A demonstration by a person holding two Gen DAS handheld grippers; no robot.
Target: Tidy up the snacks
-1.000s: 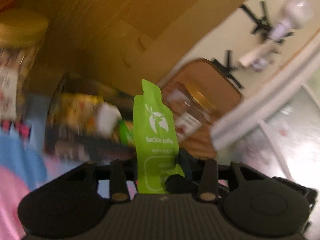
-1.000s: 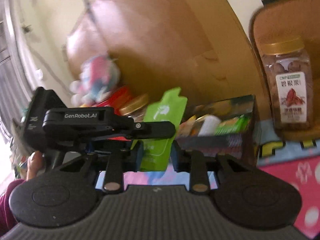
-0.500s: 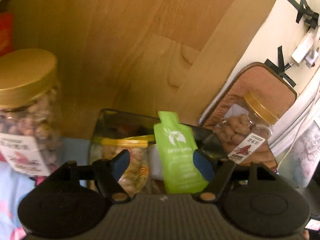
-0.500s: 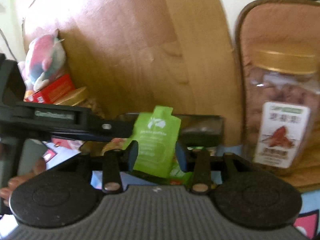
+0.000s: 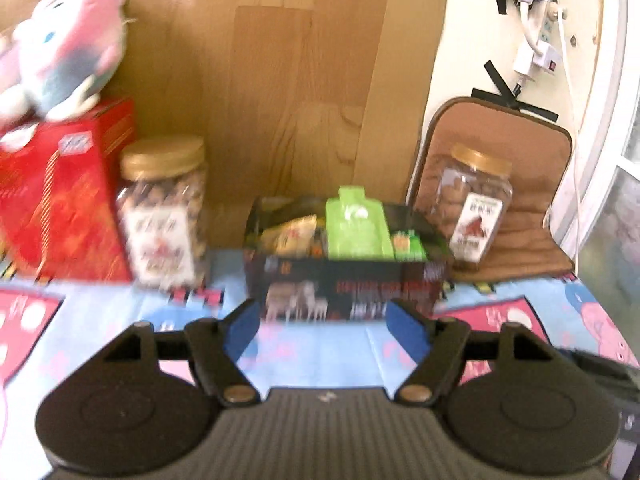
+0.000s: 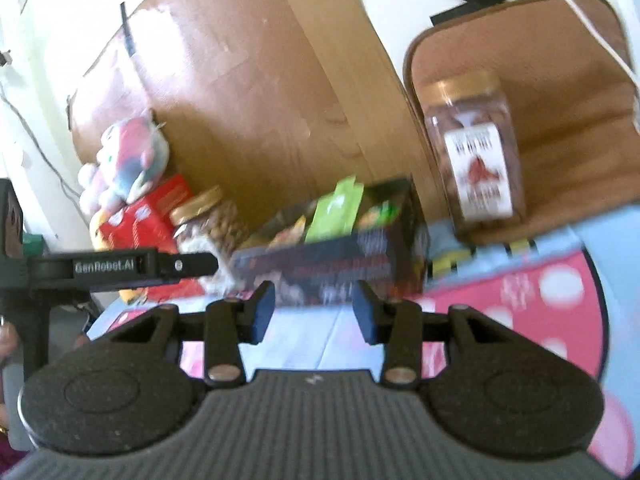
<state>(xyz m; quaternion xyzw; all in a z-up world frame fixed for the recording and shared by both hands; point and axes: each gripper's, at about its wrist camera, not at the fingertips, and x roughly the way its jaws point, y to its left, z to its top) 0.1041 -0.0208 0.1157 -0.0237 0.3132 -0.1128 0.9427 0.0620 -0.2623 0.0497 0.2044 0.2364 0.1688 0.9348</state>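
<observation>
A black open box (image 5: 352,284) holds several snack packets, and a green luckin coffee pouch (image 5: 356,232) stands upright in it. The box (image 6: 328,268) and pouch (image 6: 336,216) also show in the right wrist view. My left gripper (image 5: 326,330) is open and empty, a short way in front of the box. My right gripper (image 6: 314,312) is open and empty, also in front of the box. The left gripper's arm (image 6: 120,266) shows at the left of the right wrist view.
A gold-lidded nut jar (image 5: 164,208) and a red box (image 5: 60,196) with a plush toy (image 5: 60,52) on it stand left of the black box. Another nut jar (image 5: 472,204) sits on a brown cushion (image 5: 532,240) at the right. A wooden board (image 5: 300,80) leans behind.
The left gripper let go of the green pouch, which now stands in the black box. Both grippers opened and drew back from the box.
</observation>
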